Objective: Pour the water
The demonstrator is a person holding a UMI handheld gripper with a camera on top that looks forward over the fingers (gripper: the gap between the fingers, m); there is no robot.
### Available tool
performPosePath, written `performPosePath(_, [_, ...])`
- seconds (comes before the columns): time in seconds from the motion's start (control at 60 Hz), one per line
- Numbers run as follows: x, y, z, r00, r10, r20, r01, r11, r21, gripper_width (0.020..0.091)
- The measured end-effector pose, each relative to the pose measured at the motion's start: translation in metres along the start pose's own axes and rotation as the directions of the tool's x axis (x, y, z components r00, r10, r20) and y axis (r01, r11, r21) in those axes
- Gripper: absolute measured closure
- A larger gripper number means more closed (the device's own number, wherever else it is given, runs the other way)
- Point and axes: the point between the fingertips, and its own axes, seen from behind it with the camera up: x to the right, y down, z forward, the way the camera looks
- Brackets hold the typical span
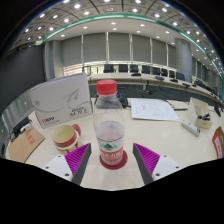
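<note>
Gripper view, meeting room. The gripper has its two fingers spread wide, each bearing a magenta pad on the inner face. It holds nothing.

Water bottle: clear plastic, upright, standing on the table on its own base, near the table's near edge. It stands between the fingers, with open gap visible on both sides; neither pad touches it. The cap is red and is on. A label with red and green print wraps the lower half of the body. The upper body is transparent; the water level cannot be read with certainty.

Cup: a small cup with a red outside and pale inside, upright on the table, left of the bottle and just ahead of the left finger. It stands apart from the bottle. Contents cannot be told.

Other items on the table: a white carton with printed sides behind the cup, towards the table's left edge; a brown cardboard piece at the left near corner; a white paper sheet lying flat beyond the bottle to its right; small objects towards the right edge, too small to identify.

Beyond the table: rows of dark chairs, curtained windows and a ceiling with round lights.
</note>
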Motion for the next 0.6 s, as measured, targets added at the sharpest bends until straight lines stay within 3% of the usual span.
performPosePath(0.283, [-0.032,0.012,-0.162,0.993,-0.004,-0.119,-0.007,0.996,-0.091,0.0243])
performPosePath(0.6, [-0.084,0.032,-0.317,0.974,-0.048,-0.221,0.032,0.997,-0.075,0.0247])
